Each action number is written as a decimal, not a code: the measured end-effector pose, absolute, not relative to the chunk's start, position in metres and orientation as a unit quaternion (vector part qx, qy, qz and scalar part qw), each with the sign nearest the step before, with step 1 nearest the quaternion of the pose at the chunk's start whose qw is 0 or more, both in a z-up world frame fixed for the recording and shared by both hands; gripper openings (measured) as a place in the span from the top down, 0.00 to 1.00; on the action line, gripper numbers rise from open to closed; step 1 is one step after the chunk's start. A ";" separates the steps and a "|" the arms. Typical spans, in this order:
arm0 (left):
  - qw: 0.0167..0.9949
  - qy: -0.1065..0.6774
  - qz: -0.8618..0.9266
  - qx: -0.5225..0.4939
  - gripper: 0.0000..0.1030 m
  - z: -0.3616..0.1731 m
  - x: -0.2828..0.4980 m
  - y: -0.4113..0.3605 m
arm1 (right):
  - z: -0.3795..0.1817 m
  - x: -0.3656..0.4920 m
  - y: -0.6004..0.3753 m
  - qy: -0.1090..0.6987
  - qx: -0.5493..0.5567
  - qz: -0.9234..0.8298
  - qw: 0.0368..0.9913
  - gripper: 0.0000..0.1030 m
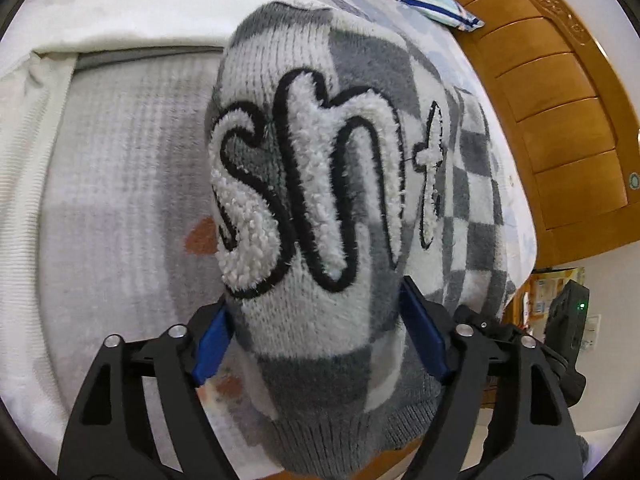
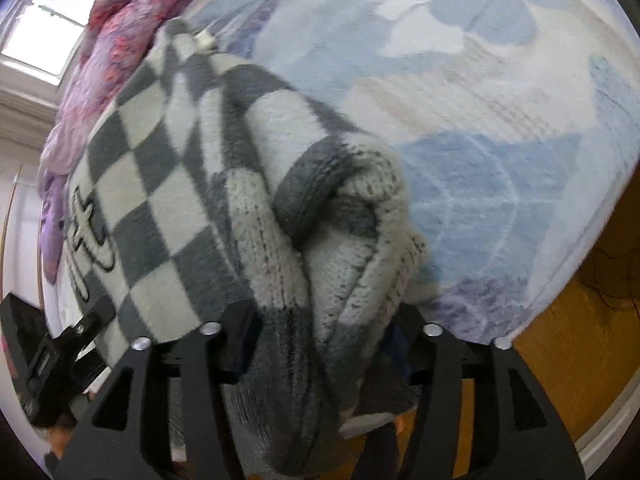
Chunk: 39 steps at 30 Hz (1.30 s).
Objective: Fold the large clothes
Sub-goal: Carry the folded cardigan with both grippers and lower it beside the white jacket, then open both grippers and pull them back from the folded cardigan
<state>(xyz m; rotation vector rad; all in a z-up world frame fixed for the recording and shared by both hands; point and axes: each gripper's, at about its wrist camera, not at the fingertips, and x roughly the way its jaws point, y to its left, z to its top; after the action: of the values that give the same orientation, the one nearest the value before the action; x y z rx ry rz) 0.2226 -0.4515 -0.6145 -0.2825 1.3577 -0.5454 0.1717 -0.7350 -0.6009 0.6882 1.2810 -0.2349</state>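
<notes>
A grey-and-white checkered knit sweater (image 1: 320, 184) with fluffy white letters outlined in black fills the left wrist view. My left gripper (image 1: 316, 340) is shut on its hem end, blue pads pressed against a thick bunch of the knit. In the right wrist view the same sweater (image 2: 168, 200) is bunched, with folded knit layers rolled in front. My right gripper (image 2: 320, 344) is shut on that bunched edge. Both hold the sweater lifted over the bed.
A pale blue patterned bedsheet (image 2: 480, 120) lies under the sweater. A pink-purple quilt (image 2: 120, 40) is piled at the far side. A white garment (image 1: 32, 160) lies at the left. A wooden headboard (image 1: 560, 100) stands at the right. The left gripper's black body (image 2: 48, 360) shows at lower left.
</notes>
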 end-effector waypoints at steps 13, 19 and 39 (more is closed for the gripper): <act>0.792 0.579 -0.193 -0.017 0.09 -0.520 0.184 -0.345 | -0.486 0.181 -0.620 0.588 0.113 -0.162 0.784 0.26; 0.830 0.542 -0.135 -0.005 0.08 -0.442 0.162 -0.242 | -0.405 0.180 -0.496 0.559 0.111 -0.083 0.817 0.22; 0.928 0.365 -0.056 0.041 0.05 -0.131 0.061 -0.058 | -0.121 0.100 -0.290 0.409 0.052 -0.004 0.911 0.08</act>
<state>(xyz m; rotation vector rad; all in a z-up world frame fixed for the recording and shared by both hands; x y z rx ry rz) 0.0611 -0.0576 -0.1308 0.0838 0.7478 -0.1140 0.0999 -0.2896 -0.1209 0.1068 0.8424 -0.0074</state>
